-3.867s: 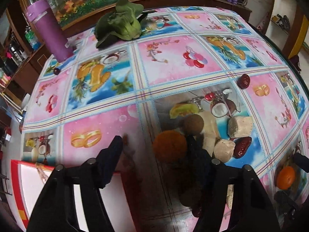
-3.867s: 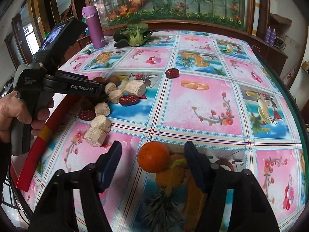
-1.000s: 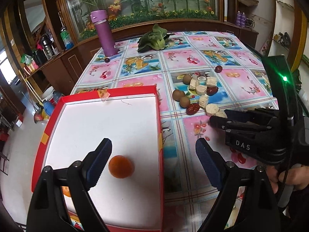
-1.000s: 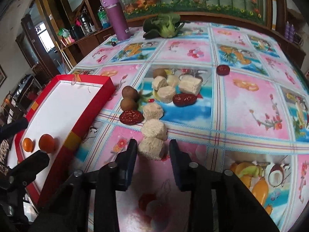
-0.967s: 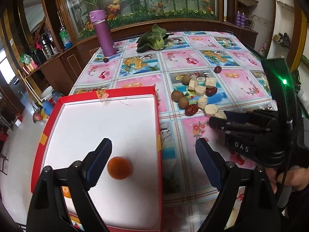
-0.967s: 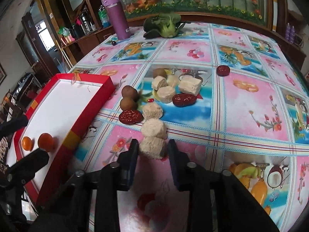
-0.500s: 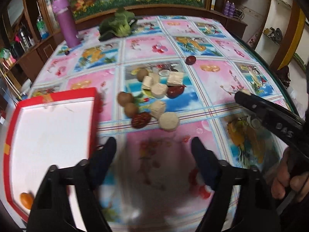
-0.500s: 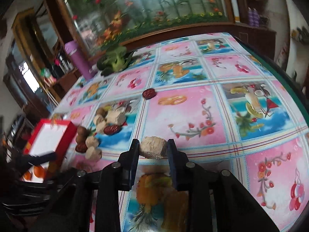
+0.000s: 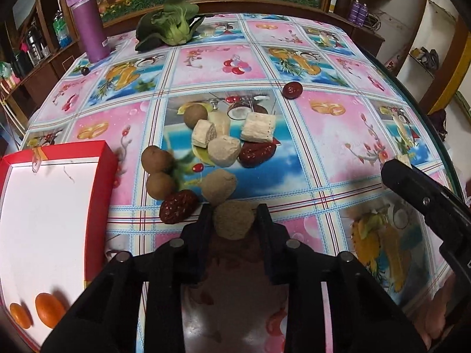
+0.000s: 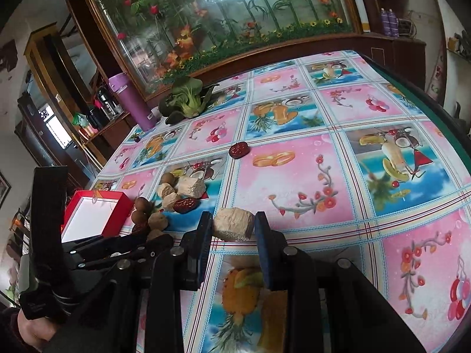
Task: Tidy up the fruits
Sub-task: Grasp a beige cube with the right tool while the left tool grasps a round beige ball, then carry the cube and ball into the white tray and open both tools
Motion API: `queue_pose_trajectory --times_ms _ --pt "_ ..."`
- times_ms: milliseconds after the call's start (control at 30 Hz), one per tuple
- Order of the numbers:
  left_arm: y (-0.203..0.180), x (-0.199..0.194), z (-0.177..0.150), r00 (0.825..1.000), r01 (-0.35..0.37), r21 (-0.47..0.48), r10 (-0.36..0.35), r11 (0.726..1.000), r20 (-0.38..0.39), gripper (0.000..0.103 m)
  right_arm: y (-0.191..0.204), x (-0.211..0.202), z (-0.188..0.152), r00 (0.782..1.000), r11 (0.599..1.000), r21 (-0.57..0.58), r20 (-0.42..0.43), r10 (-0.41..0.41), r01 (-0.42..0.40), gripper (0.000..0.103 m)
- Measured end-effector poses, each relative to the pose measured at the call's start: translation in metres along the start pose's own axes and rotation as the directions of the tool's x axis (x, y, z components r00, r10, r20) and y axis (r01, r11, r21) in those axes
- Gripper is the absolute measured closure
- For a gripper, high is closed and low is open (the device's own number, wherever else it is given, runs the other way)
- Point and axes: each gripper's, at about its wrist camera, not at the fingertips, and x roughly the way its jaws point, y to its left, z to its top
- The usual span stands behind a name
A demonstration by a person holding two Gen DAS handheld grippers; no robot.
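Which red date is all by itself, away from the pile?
The round red date sitting alone on the tablecloth beyond the pile. The two other dates lie touching the beige chunks.

Left tool (image 9: pixel 234 216) at lower centre is closed on a lump (image 9: pixel 233 220); right tool (image 10: pixel 233 223) likewise grips a chunk (image 10: pixel 234 224).
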Motion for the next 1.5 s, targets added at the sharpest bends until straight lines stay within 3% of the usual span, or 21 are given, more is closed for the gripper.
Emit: queue_pose_trajectory --times_ms 200,400,600,733,900,1067,1500 --pt "0.006 -0.014 -0.011 1.0 0.02 -0.02 -0.02 1.0 0.018 0.071 0.0 0.001 -0.001 1.0 1.0 -0.008 0.006 -0.003 0.003 0.075" --pt "0.023 -0.069 -0.029 0.99 0.013 -0.033 -0.008 0.999 0.14 0.071 0.013 0.001 -0.003 1.0 0.998 -0.063 0.024 -0.007 0.009 0.075" --pt "0.066 -0.118 -0.049 0.967 -0.065 -0.097 0.087 0.993 0.239 0.071 0.039 0.003 -0.012 1.0 0.992 -0.126 0.022 -0.002 0.004 0.075" --pt "0.109 -0.133 -0.056 0.948 -0.132 -0.184 0.178 0.974 0.264 0.071 0.076 0.01 -0.017 0.996 0.986 -0.136 -0.023 0.09 -0.093 0.075" --pt "0.155 -0.127 -0.061 0.934 -0.199 -0.282 0.269 0.938 0.236 0.071 0.145 0.024 -0.019 0.978 0.953 -0.224 -0.078 0.192 -0.205 0.075" --pt "0.181 -0.115 -0.071 0.937 -0.218 -0.331 0.292 0.918 0.192 0.071 0.197 0.049 -0.025 0.965 0.928 -0.274 -0.132 0.226 -0.255 0.075" --pt "0.211 -0.094 -0.079 0.946 -0.246 -0.349 0.302 0.904 0.114 0.071 0.247 0.106 -0.041 0.929 0.918 -0.277 -0.317 0.191 -0.284 0.075"
